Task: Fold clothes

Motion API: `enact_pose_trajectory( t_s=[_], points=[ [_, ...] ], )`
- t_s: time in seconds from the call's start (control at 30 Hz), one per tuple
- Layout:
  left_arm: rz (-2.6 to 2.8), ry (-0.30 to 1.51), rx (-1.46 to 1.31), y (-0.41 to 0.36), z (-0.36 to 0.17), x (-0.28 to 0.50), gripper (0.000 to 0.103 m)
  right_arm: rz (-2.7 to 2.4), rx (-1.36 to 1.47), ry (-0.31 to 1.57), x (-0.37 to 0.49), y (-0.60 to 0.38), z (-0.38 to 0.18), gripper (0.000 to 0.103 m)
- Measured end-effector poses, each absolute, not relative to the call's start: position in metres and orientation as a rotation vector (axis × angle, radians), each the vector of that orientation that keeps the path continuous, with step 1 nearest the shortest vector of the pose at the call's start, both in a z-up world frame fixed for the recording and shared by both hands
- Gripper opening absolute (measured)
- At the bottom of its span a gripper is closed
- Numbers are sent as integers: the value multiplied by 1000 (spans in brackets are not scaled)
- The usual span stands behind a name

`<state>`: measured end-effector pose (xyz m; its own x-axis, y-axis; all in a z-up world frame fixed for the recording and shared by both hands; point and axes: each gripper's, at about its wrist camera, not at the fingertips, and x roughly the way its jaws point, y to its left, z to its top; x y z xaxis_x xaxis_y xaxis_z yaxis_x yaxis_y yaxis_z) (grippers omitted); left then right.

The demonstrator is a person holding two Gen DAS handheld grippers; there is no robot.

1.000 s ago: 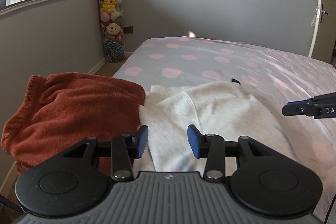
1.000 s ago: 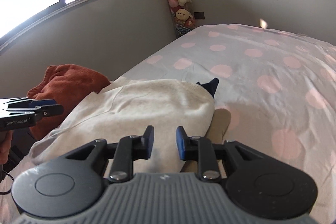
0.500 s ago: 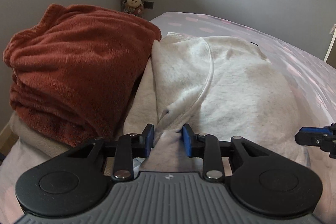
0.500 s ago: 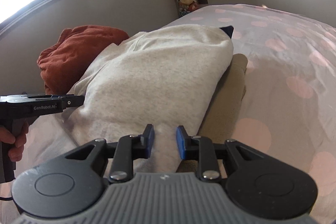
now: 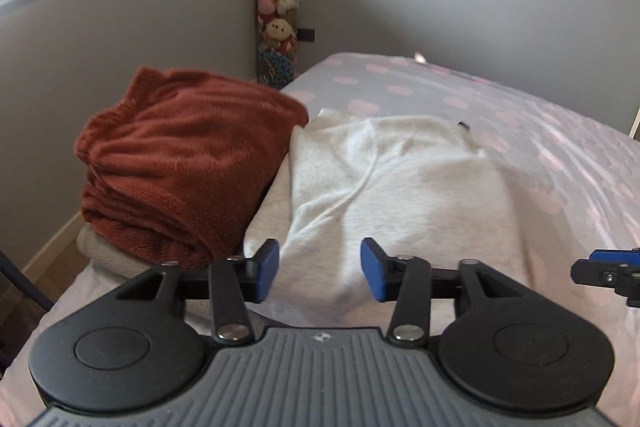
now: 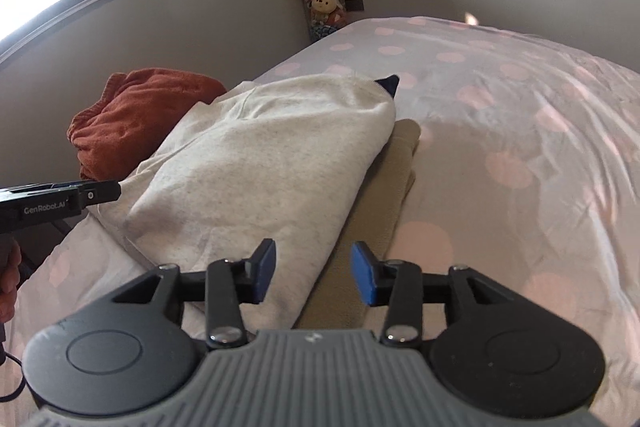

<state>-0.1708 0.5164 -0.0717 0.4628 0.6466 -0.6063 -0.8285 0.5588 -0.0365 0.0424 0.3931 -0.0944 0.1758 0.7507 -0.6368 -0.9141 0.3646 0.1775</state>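
Half a second ago the left gripper pinched the near hem of the cream sweatshirt; now both it and the right gripper are opening, pads clear of the cloth, and have pulled back. The fold looks finished. The sweatshirt lies mid-frame as a soft, fleecy rectangle on a tan garment on the spotted bed, beside a plush rust-red bundle at left.

I see the folded light grey sweatshirt lying flat on a beige garment, with the folded rust fleece just left.
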Motion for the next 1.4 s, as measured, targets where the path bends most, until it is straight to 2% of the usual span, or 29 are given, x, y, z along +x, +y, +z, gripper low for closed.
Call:
enact_pose_trajectory(
  t_s=[0.1,0.17,0.27,0.33,0.47,0.6,1.03,1.4],
  points=[
    [928,545,-332,481,-45,-170,56,1202,-268,657,30,369,-68,56],
    [947,529,-318,458,-30,-169,60,1207,-263,611,22,353,-51,58],
    [977,507,-297,423,-11,-168,69,1216,-245,552,9,328,-26,62],
    [995,487,-293,403,-2,-169,76,1219,-233,514,1,311,-11,70],
    [1040,471,-272,368,9,-173,76,1223,-220,456,-15,281,10,76],
    [1081,477,-264,341,7,-177,76,1222,-197,453,-26,256,15,77],
    [1079,543,-302,278,-21,-198,76,1186,-230,494,-60,201,-19,77],
    [1064,567,-294,249,-20,-202,76,1196,-265,484,-80,173,-29,79]
  ],
)
